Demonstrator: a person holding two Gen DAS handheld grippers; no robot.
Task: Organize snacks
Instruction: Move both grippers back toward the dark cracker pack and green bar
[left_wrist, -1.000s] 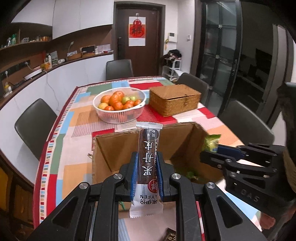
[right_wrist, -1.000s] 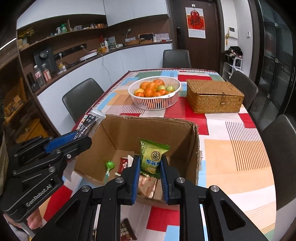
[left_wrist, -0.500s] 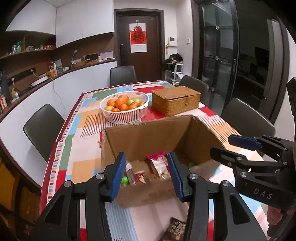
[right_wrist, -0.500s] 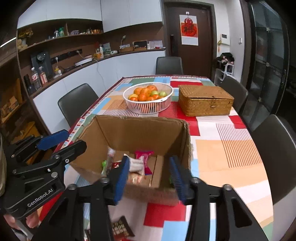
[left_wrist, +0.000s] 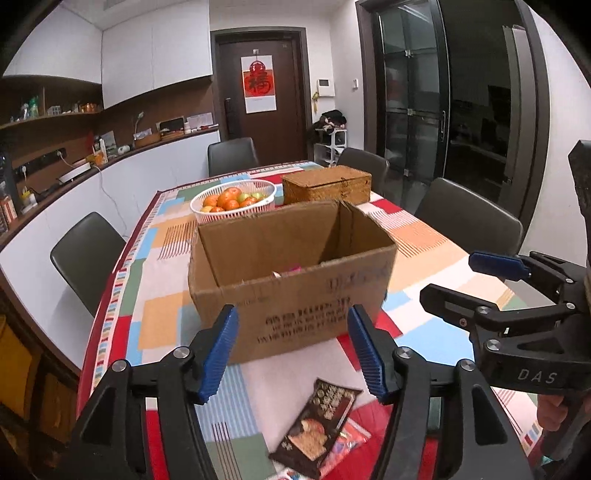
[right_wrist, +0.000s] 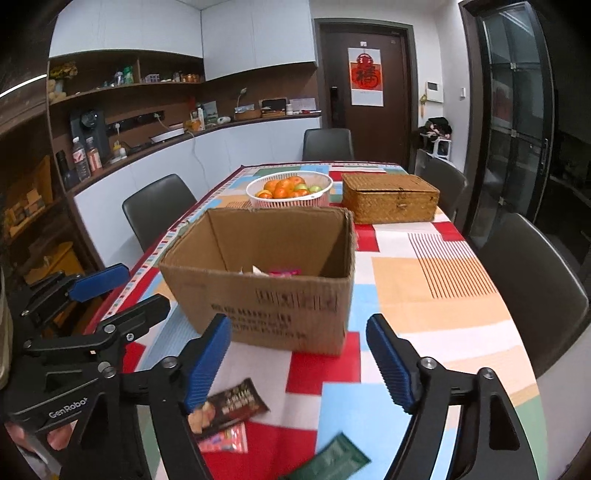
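An open cardboard box (left_wrist: 291, 280) (right_wrist: 266, 280) stands on the patchwork tablecloth, with a few snack wrappers just showing inside. My left gripper (left_wrist: 291, 350) hangs in front of the box, its jaws opening and nothing between them. My right gripper (right_wrist: 299, 362) is beside it, jaws also opening and empty. On the cloth near me lie a dark brown snack packet (left_wrist: 317, 424) (right_wrist: 225, 406), a small red packet (left_wrist: 347, 439) (right_wrist: 225, 441) and a dark green packet (right_wrist: 332, 461).
A white basket of oranges (left_wrist: 232, 201) (right_wrist: 290, 190) and a woven lidded box (left_wrist: 327, 184) (right_wrist: 389, 197) sit behind the cardboard box. Dark chairs (left_wrist: 86, 254) (right_wrist: 532, 280) ring the table. A counter with shelves runs along the left wall.
Both grippers let go of their snacks over the box, opened and pulled back toward me. The box now looks farther off, and loose packets on the near cloth have come into view.
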